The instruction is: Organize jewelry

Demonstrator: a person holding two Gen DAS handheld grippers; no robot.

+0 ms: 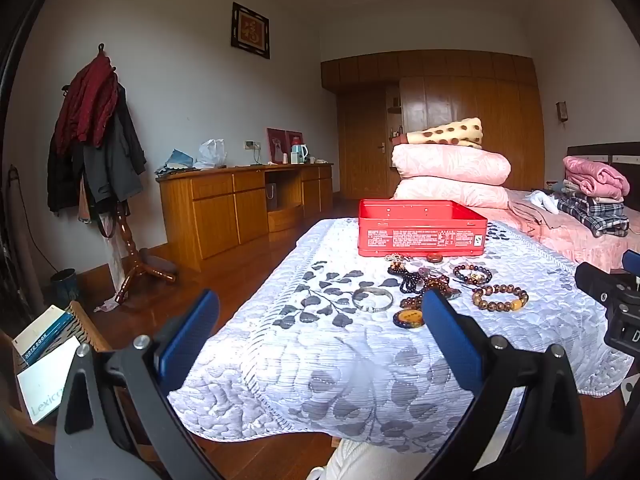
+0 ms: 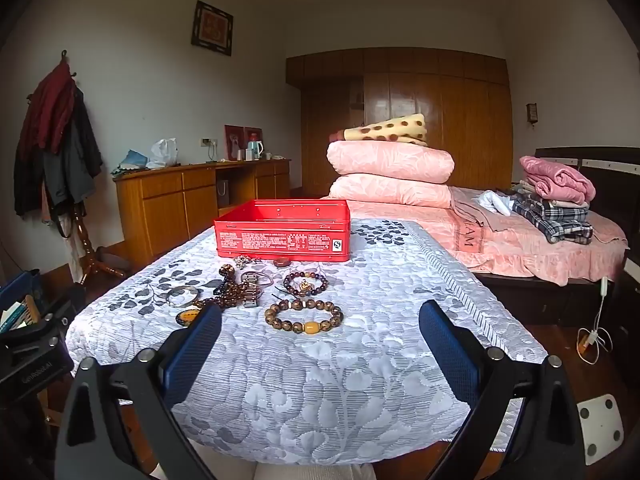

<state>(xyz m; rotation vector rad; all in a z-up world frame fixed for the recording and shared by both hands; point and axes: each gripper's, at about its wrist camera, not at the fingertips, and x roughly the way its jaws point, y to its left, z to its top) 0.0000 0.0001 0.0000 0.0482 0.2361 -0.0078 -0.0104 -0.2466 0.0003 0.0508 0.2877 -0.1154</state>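
Note:
An open red tin box point(image 1: 422, 229) point(image 2: 282, 232) stands on a table covered with a white leaf-patterned cloth point(image 1: 320, 360) point(image 2: 360, 360). In front of it lies jewelry: a silver bangle point(image 1: 373, 299) point(image 2: 182, 295), a brown bead bracelet with an amber bead point(image 1: 500, 298) point(image 2: 304, 316), a darker bead bracelet point(image 1: 472, 273) point(image 2: 305, 283), a tangle of dark bead strings point(image 1: 420, 282) point(image 2: 236, 292) and an amber oval pendant point(image 1: 408, 317) point(image 2: 188, 315). My left gripper point(image 1: 320, 304) hangs open near the table's front left. My right gripper point(image 2: 320, 316) is open too, short of the amber-bead bracelet. Neither holds anything.
A bed with pink folded quilts point(image 1: 450, 168) point(image 2: 390, 164) and folded clothes point(image 2: 556, 196) lies behind the table. A wooden sideboard point(image 1: 244, 204) and a coat stand point(image 1: 96, 140) line the left wall. Books sit in a crate point(image 1: 44, 344) at lower left.

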